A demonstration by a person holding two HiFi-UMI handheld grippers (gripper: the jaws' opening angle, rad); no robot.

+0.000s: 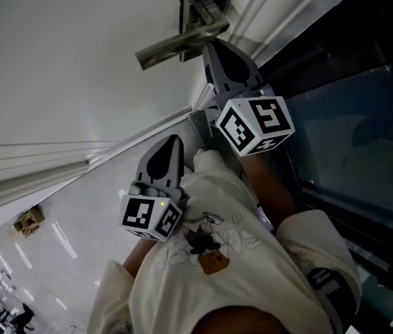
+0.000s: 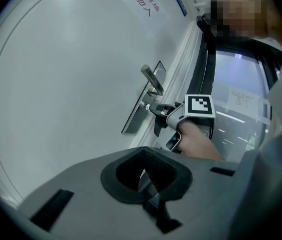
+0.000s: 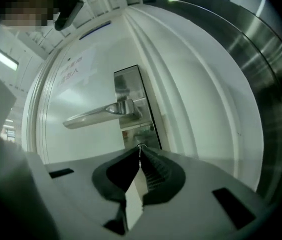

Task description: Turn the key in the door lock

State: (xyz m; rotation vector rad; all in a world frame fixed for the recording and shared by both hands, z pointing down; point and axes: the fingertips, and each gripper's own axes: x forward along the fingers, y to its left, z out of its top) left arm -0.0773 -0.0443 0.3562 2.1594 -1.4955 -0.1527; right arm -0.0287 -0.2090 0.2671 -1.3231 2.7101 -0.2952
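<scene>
1. First, nearest the head camera, the person's cream shirt (image 1: pixel 238 256) fills the lower part of the head view.
2. Just ahead of it the left gripper (image 1: pixel 174 145) hangs clear of the door, its jaws pressed together with nothing between them.
3. Further on, the right gripper (image 1: pixel 212 47) is up at the steel lock plate (image 3: pixel 128 84), just under the lever handle (image 3: pixel 101 115). Its jaws are closed at the tips on a small metal piece, seemingly the key (image 3: pixel 139 146), though only a sliver shows. It sits in the plate's lower part, below the handle.
4. The handle lies about level, pointing away from the door's edge.
5. Behind it all is the white door (image 1: pixel 64 61), with a dark glass panel (image 1: pixel 349 138) beside its frame.
</scene>
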